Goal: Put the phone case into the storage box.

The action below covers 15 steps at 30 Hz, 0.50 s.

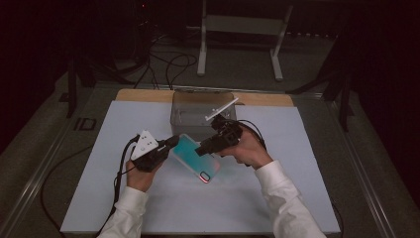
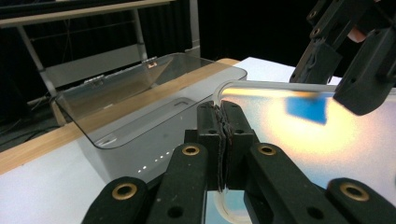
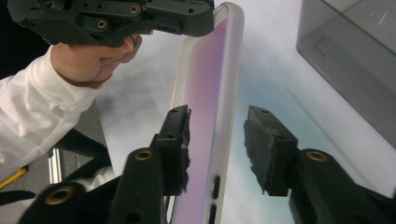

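Two grippers work one phone case (image 1: pixel 197 157) above the white surface (image 1: pixel 124 198). Left gripper (image 1: pixel 171 143) jaws pinch its rim; right gripper (image 1: pixel 203 148) jaws straddle the opposite edge, gap remaining. Light, flexible, slick; best gripped by rims.

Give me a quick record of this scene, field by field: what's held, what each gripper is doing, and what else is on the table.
held item: phone in a clear case, lifted off the white mat
left gripper: shut on the case's rim
right gripper: jaws astride the phone's edge, a gap showing on one side, not clamped
behind: open grey box with clear lid
surface: wooden table edge
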Available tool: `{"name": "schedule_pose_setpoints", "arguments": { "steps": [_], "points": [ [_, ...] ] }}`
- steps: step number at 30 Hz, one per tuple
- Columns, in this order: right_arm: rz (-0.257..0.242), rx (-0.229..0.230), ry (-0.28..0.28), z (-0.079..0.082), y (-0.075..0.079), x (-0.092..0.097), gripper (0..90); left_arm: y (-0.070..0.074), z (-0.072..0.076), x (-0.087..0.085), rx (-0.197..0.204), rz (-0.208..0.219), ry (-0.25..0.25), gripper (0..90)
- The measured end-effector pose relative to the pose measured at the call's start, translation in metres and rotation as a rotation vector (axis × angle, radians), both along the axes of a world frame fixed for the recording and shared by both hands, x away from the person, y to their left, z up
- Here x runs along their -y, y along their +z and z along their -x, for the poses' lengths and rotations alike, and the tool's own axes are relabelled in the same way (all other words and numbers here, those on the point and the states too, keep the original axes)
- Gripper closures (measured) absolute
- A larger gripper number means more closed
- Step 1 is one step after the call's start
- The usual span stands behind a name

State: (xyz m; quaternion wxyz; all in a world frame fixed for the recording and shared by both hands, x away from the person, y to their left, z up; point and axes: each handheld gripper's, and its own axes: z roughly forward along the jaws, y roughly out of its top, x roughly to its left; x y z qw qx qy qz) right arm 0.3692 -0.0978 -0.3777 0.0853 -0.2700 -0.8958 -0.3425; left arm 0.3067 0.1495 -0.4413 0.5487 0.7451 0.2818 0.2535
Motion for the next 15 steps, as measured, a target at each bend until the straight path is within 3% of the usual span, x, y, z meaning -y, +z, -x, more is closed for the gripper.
{"name": "schedule_pose_setpoints", "arguments": {
  "steps": [5,15],
  "points": [
    [0.006,-0.043,0.021,-0.0006,-0.0027,-0.0037,72.1,0.0,0.001,0.0005,0.016,0.002,-0.02,88.9],
    [0.015,-0.094,0.028,-0.0021,-0.0082,-0.0077,77.6,-0.0002,0.0018,0.0012,0.032,-0.002,-0.029,88.9]
  ]
}}
